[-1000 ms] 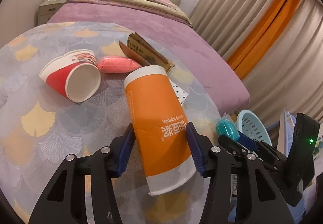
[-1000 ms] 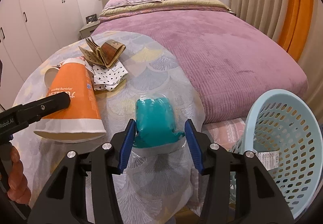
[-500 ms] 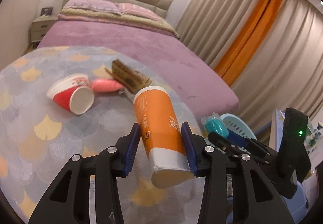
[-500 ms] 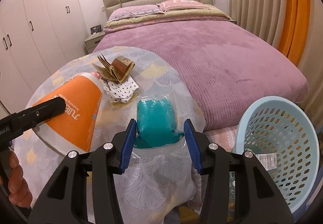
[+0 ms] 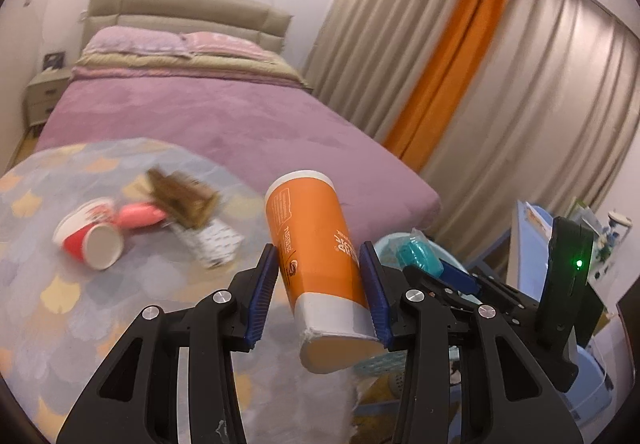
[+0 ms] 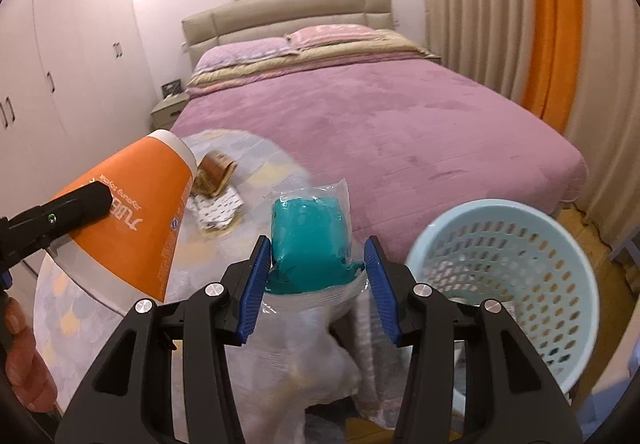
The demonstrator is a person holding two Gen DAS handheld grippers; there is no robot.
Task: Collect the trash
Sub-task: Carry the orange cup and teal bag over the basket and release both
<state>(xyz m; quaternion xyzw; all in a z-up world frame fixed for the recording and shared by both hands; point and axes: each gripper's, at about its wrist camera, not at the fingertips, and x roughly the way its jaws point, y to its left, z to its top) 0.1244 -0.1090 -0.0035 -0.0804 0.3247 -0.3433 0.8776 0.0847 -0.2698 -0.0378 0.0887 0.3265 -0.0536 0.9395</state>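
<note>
Trash [image 5: 172, 220] litters patterned round table [image 5: 48, 296]; purple bed [image 6: 372, 112] behind.

A bedroom is seen behind the table [image 5: 48, 308].
A bed [image 6: 380, 112] is covered by a purple spread, with pillows [image 6: 244, 52] laid against a beige headboard [image 6: 288, 12]. Beige curtains [image 5: 540, 116] with an orange strip [image 5: 448, 68] are hung beside it; white wardrobes [image 6: 72, 52] and a nightstand [image 5: 40, 96] are placed along the walls.
</note>
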